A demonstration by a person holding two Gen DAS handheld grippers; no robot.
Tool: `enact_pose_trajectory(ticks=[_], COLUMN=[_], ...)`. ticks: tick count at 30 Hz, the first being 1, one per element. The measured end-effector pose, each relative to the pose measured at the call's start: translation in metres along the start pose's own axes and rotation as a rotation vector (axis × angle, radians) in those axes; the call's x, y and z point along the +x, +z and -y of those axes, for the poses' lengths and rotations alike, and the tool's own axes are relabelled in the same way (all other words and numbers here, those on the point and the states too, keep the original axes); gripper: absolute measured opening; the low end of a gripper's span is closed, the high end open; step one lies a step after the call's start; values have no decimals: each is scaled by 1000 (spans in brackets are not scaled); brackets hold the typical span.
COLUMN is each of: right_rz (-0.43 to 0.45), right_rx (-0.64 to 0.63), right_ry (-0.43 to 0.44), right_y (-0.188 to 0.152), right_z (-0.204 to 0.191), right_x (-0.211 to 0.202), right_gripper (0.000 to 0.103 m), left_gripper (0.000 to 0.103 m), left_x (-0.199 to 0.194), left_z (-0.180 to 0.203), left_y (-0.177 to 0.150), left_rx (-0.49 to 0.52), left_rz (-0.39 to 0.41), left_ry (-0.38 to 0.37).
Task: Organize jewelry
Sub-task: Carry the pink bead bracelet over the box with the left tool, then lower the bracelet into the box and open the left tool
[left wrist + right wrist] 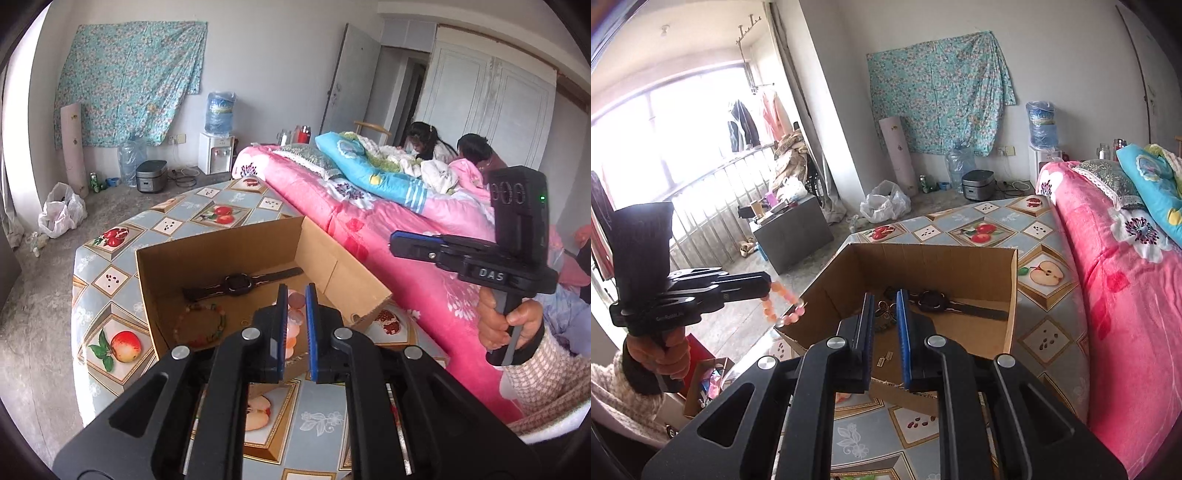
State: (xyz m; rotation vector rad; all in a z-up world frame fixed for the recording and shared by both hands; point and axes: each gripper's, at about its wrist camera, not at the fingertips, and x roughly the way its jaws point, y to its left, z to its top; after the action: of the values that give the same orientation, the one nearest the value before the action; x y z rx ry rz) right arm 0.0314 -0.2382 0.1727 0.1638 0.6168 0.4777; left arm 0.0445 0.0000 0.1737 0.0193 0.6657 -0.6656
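Cardboard: the open brown box (960,266) sits on your surface (982,229), close beside the pink bed (1115,295).
Surface: it is covered by a fruit-print cloth in blue-grey and gold.
Left gripper (767,290): your jaws are clamped on a pink-and-orange bead bracelet (783,306), which dangles in the air just outside the box's left wall in the right wrist view. In the left wrist view the same beads (295,314) show between the blue pads.
Right gripper (885,325): your jaws stand nearly together over the box, with a small bronze butterfly-shaped piece (885,310) showing between them. You cannot tell from either view whether the pads actually press on it.
Watch (240,284): the dark wristwatch lies flat on the box floor near the far wall, strap stretched out.
Second bracelet (201,325): a multicoloured bead ring lies on the box floor, near the watch but apart from it.
Small charm (884,359): a tiny metal piece lies on the box floor near the front wall.
Hands: your right hand (509,321) grips its handle beside the bed.
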Motion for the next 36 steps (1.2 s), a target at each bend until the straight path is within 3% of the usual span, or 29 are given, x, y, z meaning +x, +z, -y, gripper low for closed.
enact_pose_trajectory(ticks=[7, 16, 30, 36], right_rz=[-18, -18, -10, -48], right_rx=[51, 85, 122, 101], right_ry=[-17, 12, 66, 76], right_y=[8, 5, -1, 7], right_z=[36, 64, 86, 81], right_x=[15, 29, 28, 34], right_gripper=[12, 12, 12, 12], left_gripper=[8, 8, 9, 13], left_x=[66, 114, 151, 152], left_z=[-34, -54, -55, -60], left_y=[10, -7, -17, -17], left_rx=[-20, -65, -55, -97], left_rz=[-170, -375, -599, -610], left_ry=[54, 84, 179, 199])
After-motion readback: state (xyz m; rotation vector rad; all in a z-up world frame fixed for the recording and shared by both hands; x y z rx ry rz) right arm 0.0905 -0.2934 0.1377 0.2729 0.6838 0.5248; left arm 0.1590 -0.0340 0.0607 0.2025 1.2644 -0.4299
